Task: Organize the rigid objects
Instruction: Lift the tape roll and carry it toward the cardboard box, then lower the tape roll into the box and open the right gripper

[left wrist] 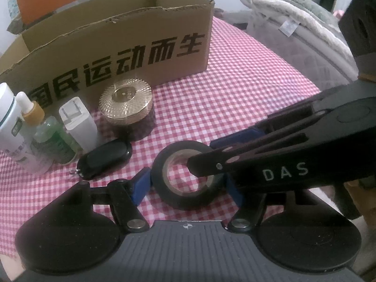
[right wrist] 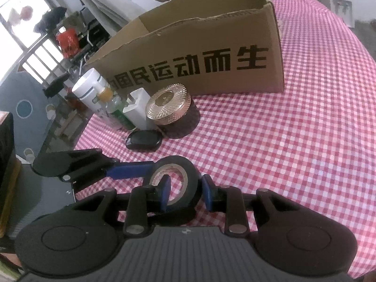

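A black tape roll (left wrist: 178,199) (right wrist: 190,171) stands tilted over the red checked tablecloth (left wrist: 235,94). My right gripper (right wrist: 185,192) is shut on the roll's wall, one blue finger (right wrist: 165,192) inside the hole and the other outside. In the left wrist view it reaches in from the right (left wrist: 204,155). My left gripper (left wrist: 188,188) is open, its blue fingers (left wrist: 141,185) flanking the roll closely. One left finger (right wrist: 131,170) shows beside the roll in the right wrist view. An open cardboard box (left wrist: 117,54) (right wrist: 211,47) stands behind.
In front of the box stand a gold-lidded jar (left wrist: 127,108), a white charger (left wrist: 77,124), a green bottle (left wrist: 56,145), a dropper bottle (left wrist: 33,115) and a white bottle (left wrist: 9,122). A black key fob (left wrist: 105,157) lies near the roll. The table edge drops off left (right wrist: 77,141).
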Demonstrator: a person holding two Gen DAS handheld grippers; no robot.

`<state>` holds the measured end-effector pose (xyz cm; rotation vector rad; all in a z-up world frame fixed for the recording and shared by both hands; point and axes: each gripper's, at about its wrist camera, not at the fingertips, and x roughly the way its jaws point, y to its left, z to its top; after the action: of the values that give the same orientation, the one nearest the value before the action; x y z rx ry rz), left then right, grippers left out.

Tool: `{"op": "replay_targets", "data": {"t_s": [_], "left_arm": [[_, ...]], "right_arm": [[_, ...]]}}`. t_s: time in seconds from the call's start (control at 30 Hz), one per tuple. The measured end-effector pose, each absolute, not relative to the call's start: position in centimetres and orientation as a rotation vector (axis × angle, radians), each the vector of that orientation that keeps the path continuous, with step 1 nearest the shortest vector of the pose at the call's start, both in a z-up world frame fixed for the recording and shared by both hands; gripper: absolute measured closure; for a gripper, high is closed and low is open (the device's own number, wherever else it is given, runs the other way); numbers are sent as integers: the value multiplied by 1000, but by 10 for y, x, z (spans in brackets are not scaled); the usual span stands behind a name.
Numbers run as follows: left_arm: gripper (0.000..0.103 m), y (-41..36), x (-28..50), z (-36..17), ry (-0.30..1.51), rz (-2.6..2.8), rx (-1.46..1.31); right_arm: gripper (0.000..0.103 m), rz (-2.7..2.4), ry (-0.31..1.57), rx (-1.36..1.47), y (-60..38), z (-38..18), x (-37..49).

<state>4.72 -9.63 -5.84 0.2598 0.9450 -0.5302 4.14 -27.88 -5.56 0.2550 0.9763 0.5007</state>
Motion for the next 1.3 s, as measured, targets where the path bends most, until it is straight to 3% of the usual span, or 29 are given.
{"op": "replay_targets", "data": {"t_s": [0.33, 0.47, 0.87, 1.3], "left_arm": [[26, -96, 52, -59, 940, -526, 265], [36, -96, 50, -57, 923, -528, 265], [36, -92, 42, -46, 893, -507, 247], [36, -84, 43, 37, 676, -421, 254]], "right_arm": [[72, 506, 952, 212, -273, -58, 44], [72, 513, 943, 212, -273, -59, 45], [73, 513, 924, 244, -274, -50, 35], [73, 577, 701, 207, -273, 37, 38]]}}
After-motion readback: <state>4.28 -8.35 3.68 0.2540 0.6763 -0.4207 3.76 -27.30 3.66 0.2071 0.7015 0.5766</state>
